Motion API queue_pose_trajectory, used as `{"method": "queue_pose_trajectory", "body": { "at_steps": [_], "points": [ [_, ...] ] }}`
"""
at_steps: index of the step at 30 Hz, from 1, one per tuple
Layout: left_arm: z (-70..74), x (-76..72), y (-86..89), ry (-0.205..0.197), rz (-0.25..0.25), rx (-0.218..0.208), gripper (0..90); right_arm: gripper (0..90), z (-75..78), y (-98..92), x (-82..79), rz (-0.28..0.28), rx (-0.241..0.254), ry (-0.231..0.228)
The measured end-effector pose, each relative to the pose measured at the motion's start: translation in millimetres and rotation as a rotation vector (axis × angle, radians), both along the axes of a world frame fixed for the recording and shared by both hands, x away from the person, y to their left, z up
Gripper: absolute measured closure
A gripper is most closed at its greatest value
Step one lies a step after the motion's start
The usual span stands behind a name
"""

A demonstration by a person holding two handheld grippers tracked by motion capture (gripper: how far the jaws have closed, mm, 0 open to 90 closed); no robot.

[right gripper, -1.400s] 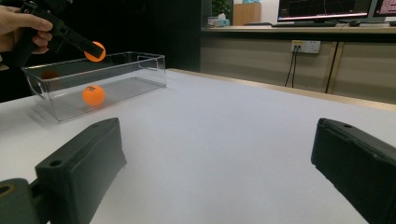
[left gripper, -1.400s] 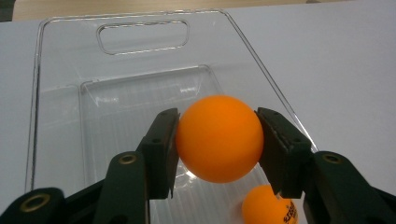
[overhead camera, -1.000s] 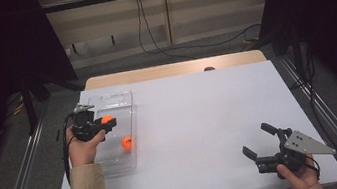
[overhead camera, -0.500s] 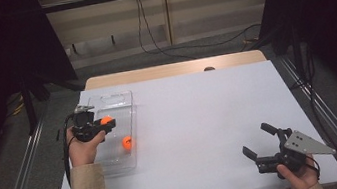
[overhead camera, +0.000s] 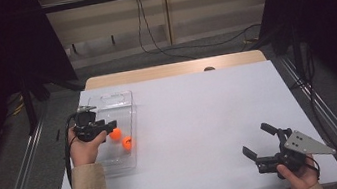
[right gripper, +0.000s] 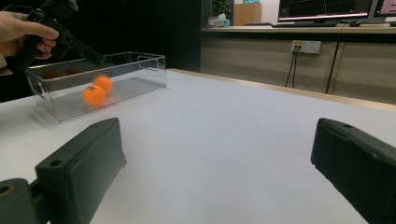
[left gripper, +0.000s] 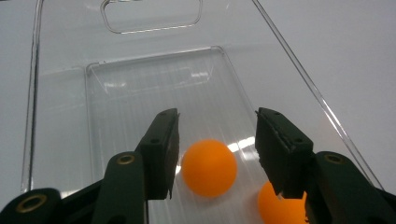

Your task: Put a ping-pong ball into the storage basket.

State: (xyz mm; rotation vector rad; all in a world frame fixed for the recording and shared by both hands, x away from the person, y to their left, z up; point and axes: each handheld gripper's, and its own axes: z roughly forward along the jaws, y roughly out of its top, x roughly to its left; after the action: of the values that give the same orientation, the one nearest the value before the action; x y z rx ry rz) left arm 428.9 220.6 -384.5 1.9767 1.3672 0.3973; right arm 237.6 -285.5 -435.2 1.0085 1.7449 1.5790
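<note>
1. Left gripper was down in the bin, jaws slightly apart around a ball without pinching it. Second ball lay just beside it.
2. Looked like a drop-off; the next move would probably be lifting straight out, no nudging.
3. Right gripper was wide open and empty.
4. White table, dim room, cables on the floor.

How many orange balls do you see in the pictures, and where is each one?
2. Both lie inside the clear box at the table's left side. One orange ball sits between the pads of the left claw, apart from them. The other ball lies just beside it, nearer the person.
</note>
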Motion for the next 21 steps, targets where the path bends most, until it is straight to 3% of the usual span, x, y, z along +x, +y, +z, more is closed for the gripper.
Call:
{"method": "queue_pose_trajectory", "body": {
  "at_steps": [21],
  "points": [
    [3.5, -2.3, -0.6, -0.035, 0.018, -0.024, 35.1, 1.9, -0.3, -1.3, 0.0, -0.001, -0.002, -0.001]
  ]
}}
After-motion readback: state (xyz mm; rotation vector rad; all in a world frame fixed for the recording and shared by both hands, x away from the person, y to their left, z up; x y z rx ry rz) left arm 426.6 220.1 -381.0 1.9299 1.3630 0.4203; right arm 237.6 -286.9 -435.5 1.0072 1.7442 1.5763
